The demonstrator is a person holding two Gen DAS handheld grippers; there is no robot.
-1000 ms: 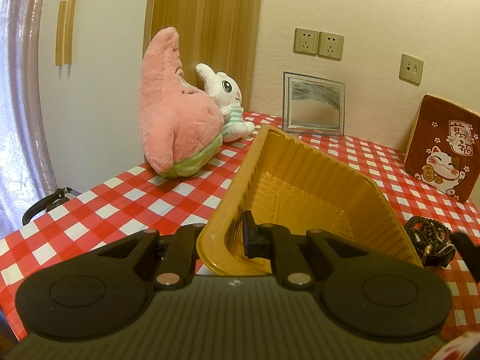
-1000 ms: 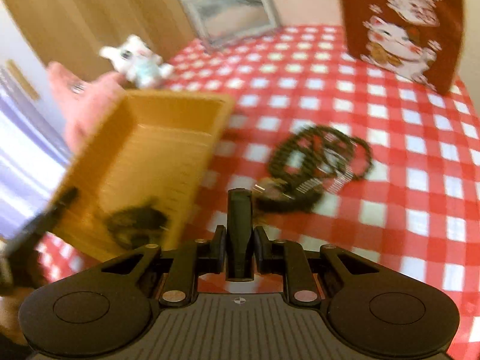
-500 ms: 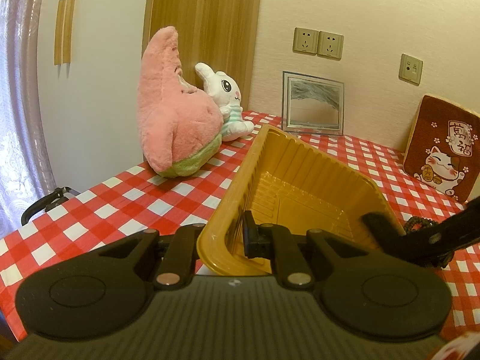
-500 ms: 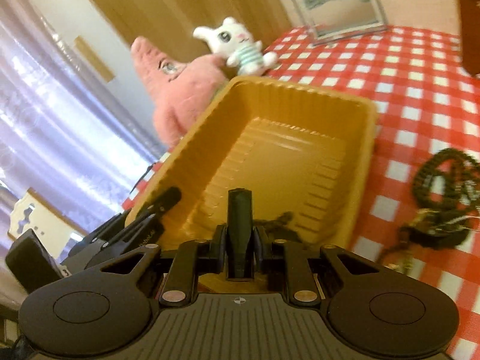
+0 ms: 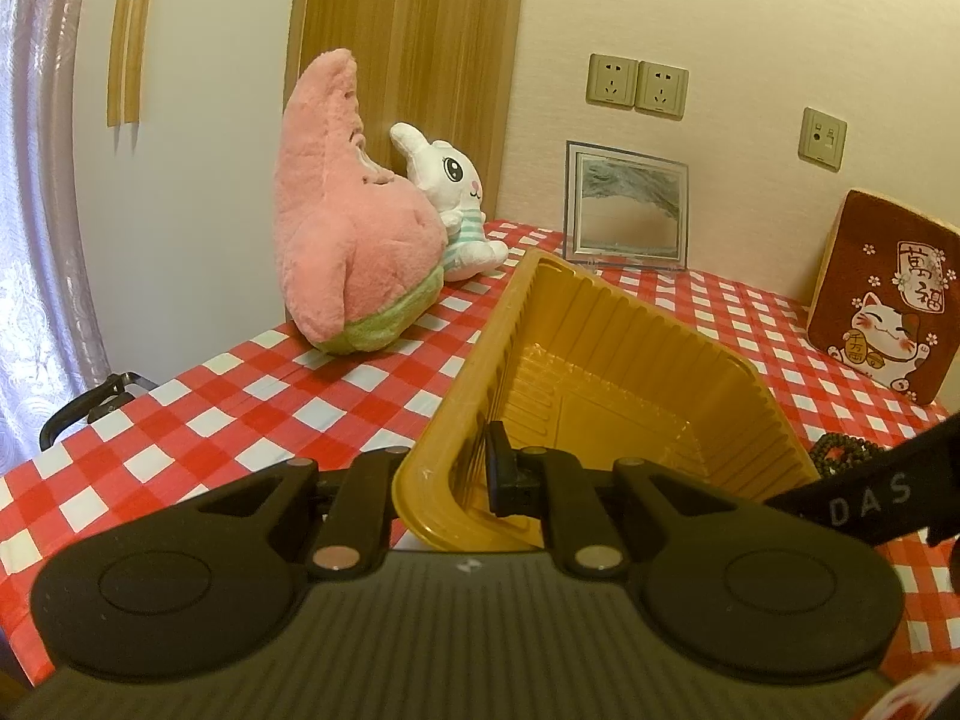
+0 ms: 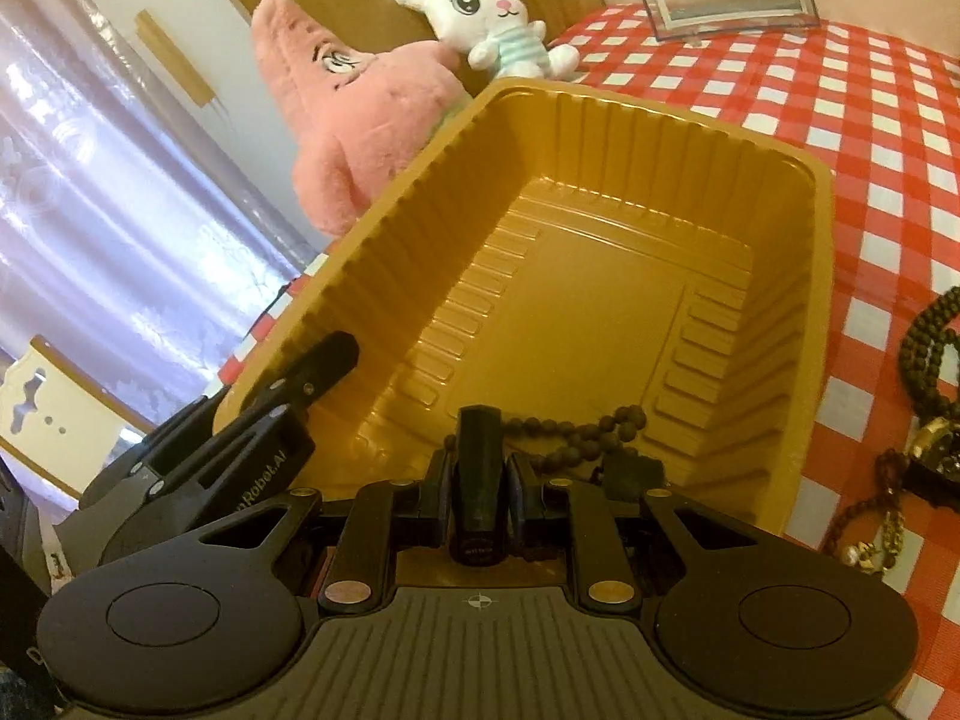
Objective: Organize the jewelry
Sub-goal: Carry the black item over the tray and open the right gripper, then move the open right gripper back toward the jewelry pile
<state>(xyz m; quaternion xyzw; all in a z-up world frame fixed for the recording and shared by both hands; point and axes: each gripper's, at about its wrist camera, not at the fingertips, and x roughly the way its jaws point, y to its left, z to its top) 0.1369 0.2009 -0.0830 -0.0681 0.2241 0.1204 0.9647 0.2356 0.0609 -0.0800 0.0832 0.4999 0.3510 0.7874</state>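
A gold plastic tray (image 5: 630, 360) stands tilted on the red checked cloth. My left gripper (image 5: 480, 468) is shut on the tray's near rim and also shows in the right wrist view (image 6: 312, 372). My right gripper (image 6: 479, 432) is shut over the tray's near end; a dark bead bracelet (image 6: 576, 432) trails from its tip along the tray's inner wall, and whether the fingers still pinch it is hidden. More dark bead strands and jewelry (image 6: 924, 396) lie on the cloth right of the tray, and are partly seen in the left wrist view (image 5: 840, 456).
A pink star plush (image 5: 342, 240) and a white bunny plush (image 5: 456, 204) stand behind the tray on the left. A framed picture (image 5: 624, 210) leans on the back wall. A red lucky-cat cushion (image 5: 888, 300) stands at the right.
My right gripper swung left from the jewelry pile on the cloth to over the tray, bringing the bead bracelet into it. The left gripper and tray stayed still.
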